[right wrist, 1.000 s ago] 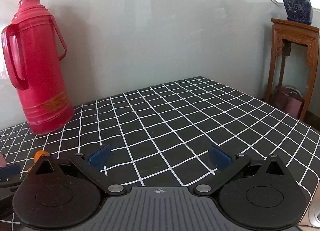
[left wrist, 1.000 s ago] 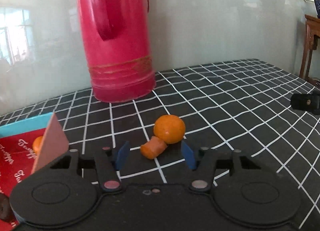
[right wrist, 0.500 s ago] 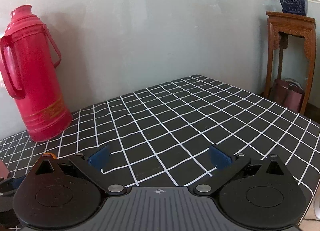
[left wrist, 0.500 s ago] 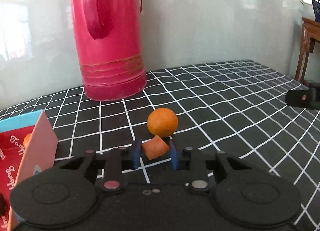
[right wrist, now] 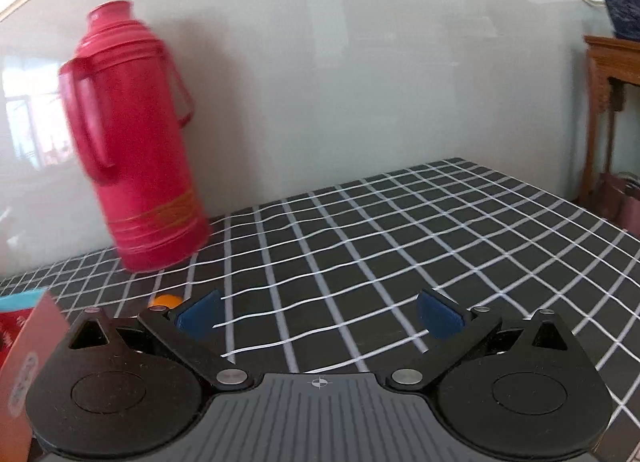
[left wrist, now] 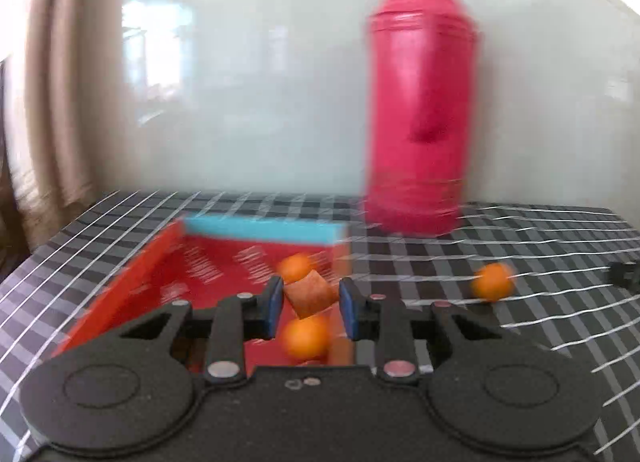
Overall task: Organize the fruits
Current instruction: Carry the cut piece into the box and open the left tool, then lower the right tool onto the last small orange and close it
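My left gripper point(left wrist: 311, 304) is shut on an orange-brown fruit piece point(left wrist: 311, 297) and holds it above the open red box point(left wrist: 208, 266) with a blue far wall. Two round oranges lie in the box, one behind the piece point(left wrist: 294, 267) and one below it point(left wrist: 307, 336). Another orange point(left wrist: 491, 281) sits on the checked tablecloth to the right; it also peeks out behind my right gripper's left finger point(right wrist: 165, 300). My right gripper point(right wrist: 320, 316) is open and empty above the cloth. The left wrist view is blurred by motion.
A tall red thermos point(left wrist: 420, 102) stands at the back against the wall, also in the right wrist view point(right wrist: 136, 142). The box's corner point(right wrist: 24, 326) shows at far left there. A wooden stand point(right wrist: 612, 110) is beyond the table's right edge.
My left gripper closed on the fruit piece, lifted it off the cloth and swung left over the red box. The round orange stayed on the cloth. My right gripper shifted slightly, still open.
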Available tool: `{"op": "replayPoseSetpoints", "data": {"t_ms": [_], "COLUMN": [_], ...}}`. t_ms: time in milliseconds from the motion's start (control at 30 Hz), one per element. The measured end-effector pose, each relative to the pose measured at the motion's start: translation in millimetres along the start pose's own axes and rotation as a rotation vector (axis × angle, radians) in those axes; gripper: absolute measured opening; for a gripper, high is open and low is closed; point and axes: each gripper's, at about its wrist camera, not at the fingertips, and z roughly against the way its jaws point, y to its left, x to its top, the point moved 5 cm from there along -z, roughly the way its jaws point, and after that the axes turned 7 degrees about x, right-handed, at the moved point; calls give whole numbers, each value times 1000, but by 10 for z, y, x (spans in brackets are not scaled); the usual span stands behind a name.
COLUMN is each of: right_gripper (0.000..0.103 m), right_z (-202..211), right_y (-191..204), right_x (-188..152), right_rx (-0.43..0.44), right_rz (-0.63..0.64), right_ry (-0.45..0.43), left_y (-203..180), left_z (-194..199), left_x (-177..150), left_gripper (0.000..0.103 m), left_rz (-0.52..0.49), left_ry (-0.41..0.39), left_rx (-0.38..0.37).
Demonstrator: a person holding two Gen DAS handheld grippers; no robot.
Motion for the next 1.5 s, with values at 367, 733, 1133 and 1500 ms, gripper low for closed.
{"op": "replayPoseSetpoints", "data": {"t_ms": [367,733,1133,1500], "right_gripper": [103,103,102,42], "right_z": [-293,-613,-976,-1203], "right_y": [419,640,867,944], "right_x": [-134,-125,-192,-236], "right_rx": [86,150,142,132], "right_rz": [53,65,110,114], "right_ry": [78,134,165,231], "left_y": [692,922,1264,1525], "left_z": [-112,197,374,397], "left_x": [-128,-23,8,-24], "left_gripper": [27,80,89,89], "left_rz": [77,122,183,217], "left_ry": [110,3,-61,-52], "left_rx": [186,207,279,317]}}
